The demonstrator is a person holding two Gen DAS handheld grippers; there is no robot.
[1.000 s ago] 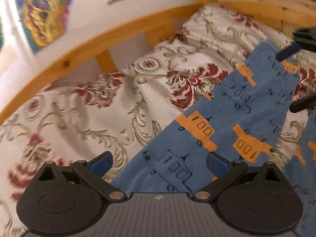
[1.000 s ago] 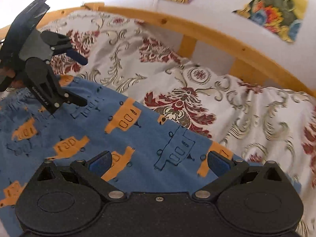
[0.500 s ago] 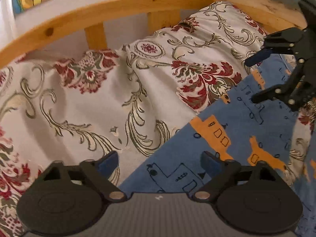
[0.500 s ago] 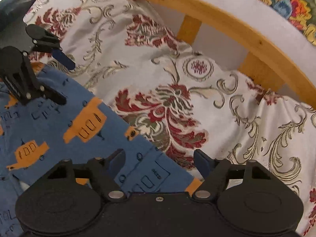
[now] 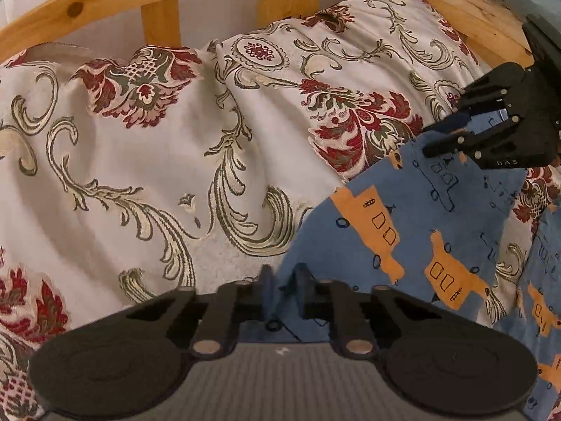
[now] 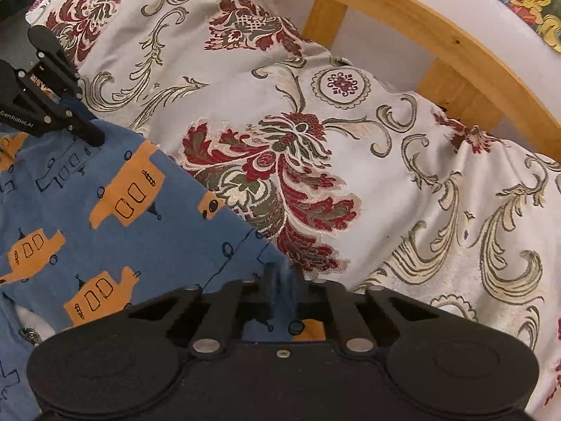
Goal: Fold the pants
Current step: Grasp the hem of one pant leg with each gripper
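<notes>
Left wrist view: left claw (image 5: pixel 282 282) pinching an edge of the blue pants (image 5: pixel 413 231), which lie on the floral bedspread (image 5: pixel 140 161). Right claw (image 6: pixel 282 280) pinches the same edge further along, near the wooden rail (image 6: pixel 438 31).

Blue orange-printed pants (image 5: pixel 413 217) lie flat on bedspread (image 5: pixel 140 175).

We hold our left gripper (image 5: pixel 282 280) and right gripper (image 6: pixel 283 279) low, each clamped tight on cloth.
</notes>
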